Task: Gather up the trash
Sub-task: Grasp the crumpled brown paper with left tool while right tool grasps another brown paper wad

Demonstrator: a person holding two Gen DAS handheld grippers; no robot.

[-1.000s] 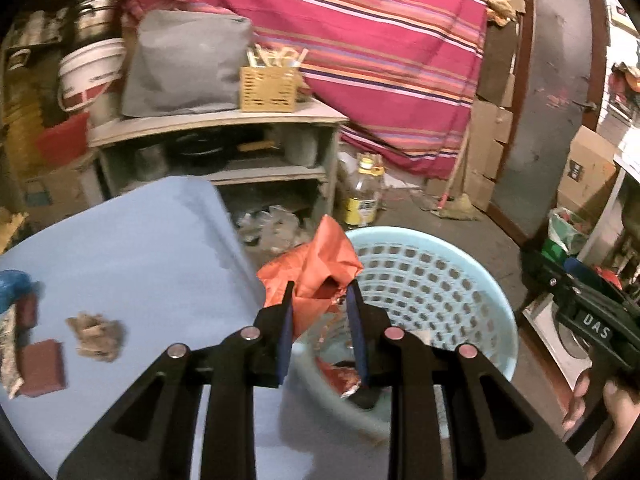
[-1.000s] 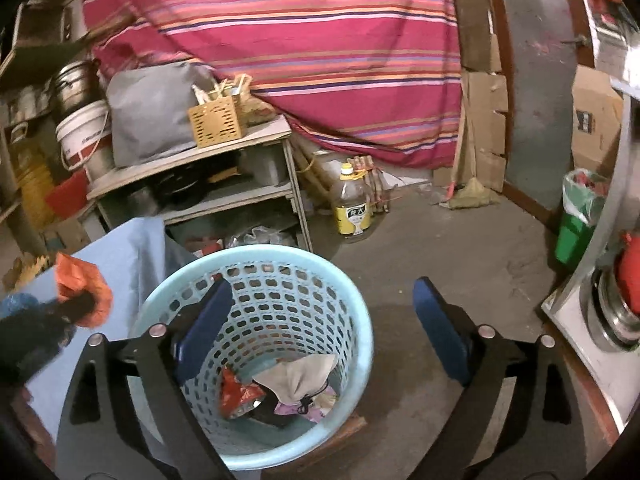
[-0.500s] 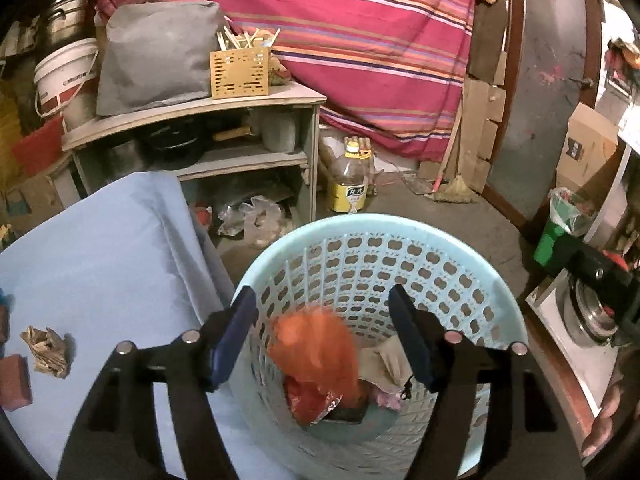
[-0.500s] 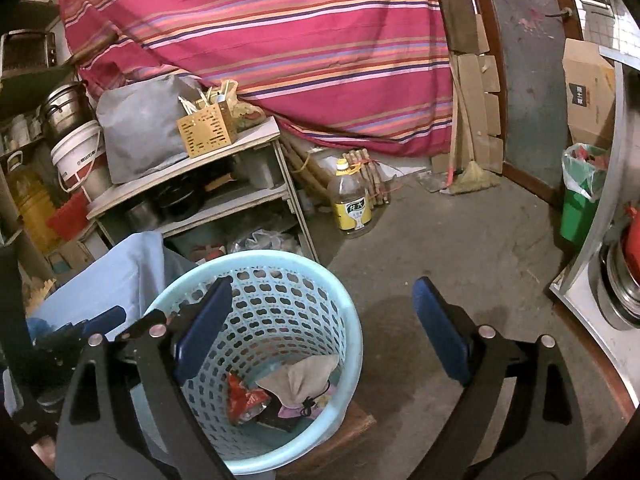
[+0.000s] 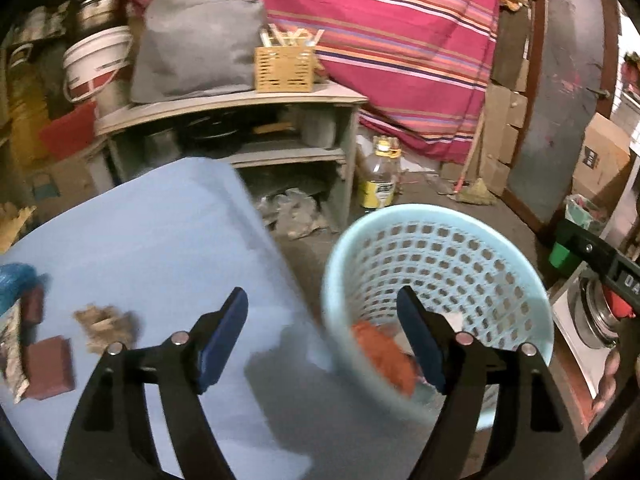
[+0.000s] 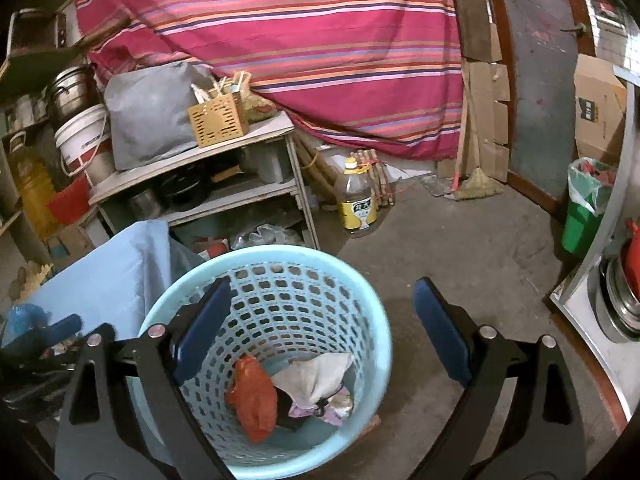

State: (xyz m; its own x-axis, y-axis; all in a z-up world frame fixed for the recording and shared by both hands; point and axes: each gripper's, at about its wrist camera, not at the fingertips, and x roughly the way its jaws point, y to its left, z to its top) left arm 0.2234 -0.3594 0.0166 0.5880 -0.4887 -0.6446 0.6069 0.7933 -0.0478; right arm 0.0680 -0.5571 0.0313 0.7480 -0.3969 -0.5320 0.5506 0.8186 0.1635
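Note:
A light blue perforated basket (image 5: 516,264) (image 6: 360,288) stands on the floor beside the blue-covered table (image 5: 160,240). An orange wrapper (image 5: 380,352) (image 6: 254,392) lies inside it with a beige cloth (image 6: 316,372) and other scraps. My left gripper (image 5: 322,320) is open and empty over the table's right edge, next to the basket. My right gripper (image 6: 322,312) is open and empty above the basket. On the table lie a crumpled brown paper (image 5: 106,326), a red-brown block (image 5: 50,366) and a blue bag (image 5: 14,282).
A grey shelf unit (image 5: 240,120) with a bamboo box (image 5: 284,68), grey bag and buckets stands behind the table. An oil bottle (image 6: 358,204) and a broom (image 6: 476,184) are on the concrete floor. A green bin (image 6: 580,216) stands at the right, by a metal counter.
My left gripper held the orange wrapper over the basket, opened and dropped it in. It has since swung left toward the table. My right gripper stayed open above the basket.

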